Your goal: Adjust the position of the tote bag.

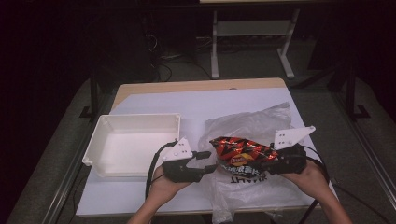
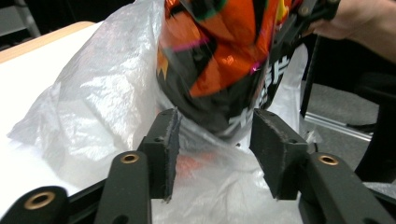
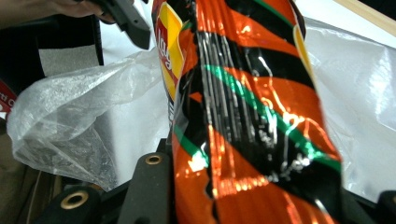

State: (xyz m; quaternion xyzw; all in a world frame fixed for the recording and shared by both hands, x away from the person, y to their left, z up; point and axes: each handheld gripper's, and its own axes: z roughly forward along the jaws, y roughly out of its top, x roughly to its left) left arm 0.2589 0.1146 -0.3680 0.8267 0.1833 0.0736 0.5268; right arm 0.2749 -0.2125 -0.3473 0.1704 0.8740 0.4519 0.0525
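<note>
R tool (image 1: pixel 267 163) is clamped on one end of the Lay's chip bag (image 1: pixel 238 151), holding it level just above the thin clear plastic bag (image 1: pixel 252 123) that lies crumpled on the surface (image 1: pixel 154 100); in the right gripper view the foil sits squeezed betw. its black jaws. L tool (image 2: pixel 212 140) is released: pads apart w/ film and the chip bag's other end betw. them, neither pressing. Prob. R carries the weight so L can re-grab the film and free or bag the chips. White plastic bin (image 1: pixel 135 119) sits well left, empty, likely the drop spot.

A white-covered table (image 1: pixel 140 196) bears a white tray (image 1: pixel 133 144) and plastic bag (image 1: pixel 254 123).
</note>
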